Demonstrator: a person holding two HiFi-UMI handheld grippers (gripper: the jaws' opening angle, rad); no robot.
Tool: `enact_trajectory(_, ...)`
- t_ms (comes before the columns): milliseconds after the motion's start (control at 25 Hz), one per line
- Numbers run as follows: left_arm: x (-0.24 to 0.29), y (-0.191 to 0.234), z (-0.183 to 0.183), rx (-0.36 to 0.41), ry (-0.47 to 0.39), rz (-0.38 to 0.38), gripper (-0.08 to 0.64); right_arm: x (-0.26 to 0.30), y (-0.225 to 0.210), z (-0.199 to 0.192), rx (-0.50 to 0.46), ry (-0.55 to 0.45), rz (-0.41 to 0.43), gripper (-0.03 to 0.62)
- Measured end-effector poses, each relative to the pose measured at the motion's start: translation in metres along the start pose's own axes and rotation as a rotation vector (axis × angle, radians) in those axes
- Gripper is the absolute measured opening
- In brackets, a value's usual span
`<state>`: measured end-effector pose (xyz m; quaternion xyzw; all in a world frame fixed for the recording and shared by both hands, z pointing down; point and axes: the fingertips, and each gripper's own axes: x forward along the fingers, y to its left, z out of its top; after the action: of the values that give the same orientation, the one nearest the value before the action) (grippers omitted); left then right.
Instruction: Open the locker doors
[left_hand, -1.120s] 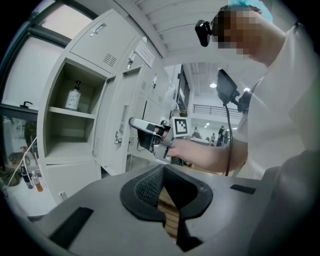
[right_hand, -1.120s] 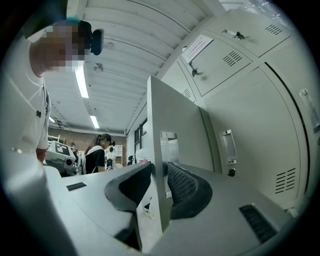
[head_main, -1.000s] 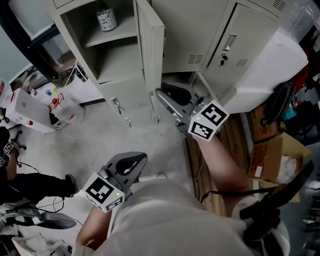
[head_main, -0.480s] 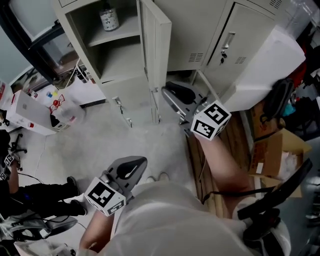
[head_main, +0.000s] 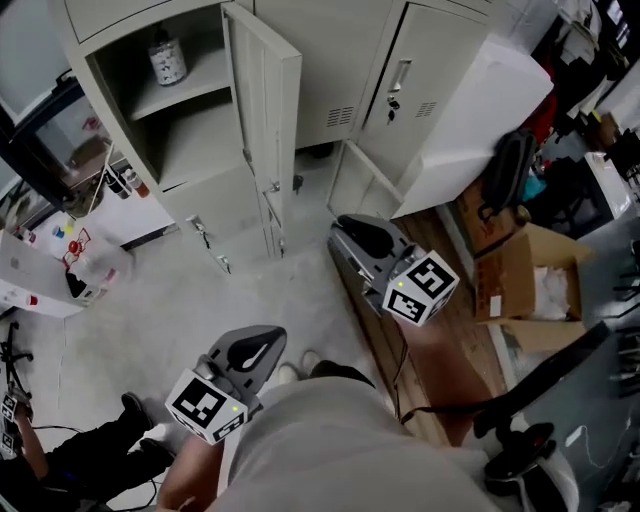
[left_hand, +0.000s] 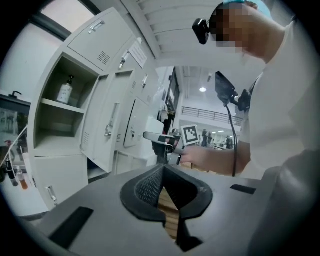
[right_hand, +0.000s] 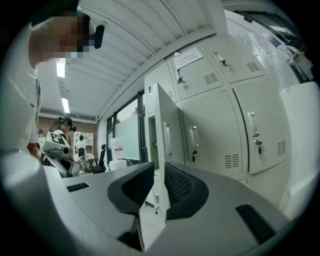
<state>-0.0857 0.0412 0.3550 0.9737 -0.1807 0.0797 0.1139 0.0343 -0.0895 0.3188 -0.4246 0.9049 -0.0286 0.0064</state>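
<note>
Looking down in the head view, the right gripper (head_main: 350, 238) is seen well apart from the open locker door (head_main: 262, 120). In the right gripper view, that door's edge is merely lined up beyond its half-open, empty jaws, which have just been closing. The left gripper (left_hand: 161, 172) is held closed on nothing.

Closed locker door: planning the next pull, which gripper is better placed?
Right. The right gripper, its empty jaws just closing, is out ahead, nearer the closed locker door; the left gripper hangs back by the body.
</note>
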Motion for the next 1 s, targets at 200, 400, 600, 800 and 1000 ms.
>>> enact_trajectory(200,0.009,-0.011,-0.013,0.001,-0.002,-0.080,0.011,-0.040,-0.012,-0.020,0.006,0.047,-0.140,0.034)
enact_trajectory(400,0.023,-0.015,-0.011,0.012,0.003,-0.106,0.011,-0.059,-0.049,-0.017,-0.007,0.056,-0.230,0.029)
enact_trajectory(600,0.056,-0.003,0.002,0.015,-0.012,-0.066,0.011,-0.062,-0.109,-0.003,-0.019,0.031,-0.302,0.031)
enact_trajectory(800,0.103,0.000,0.033,0.010,-0.072,-0.054,0.011,-0.049,-0.176,0.023,-0.065,0.021,-0.303,0.032)
enact_trajectory(1000,0.145,0.006,0.047,0.021,-0.070,-0.016,0.011,-0.031,-0.241,0.037,-0.115,0.014,-0.310,0.035)
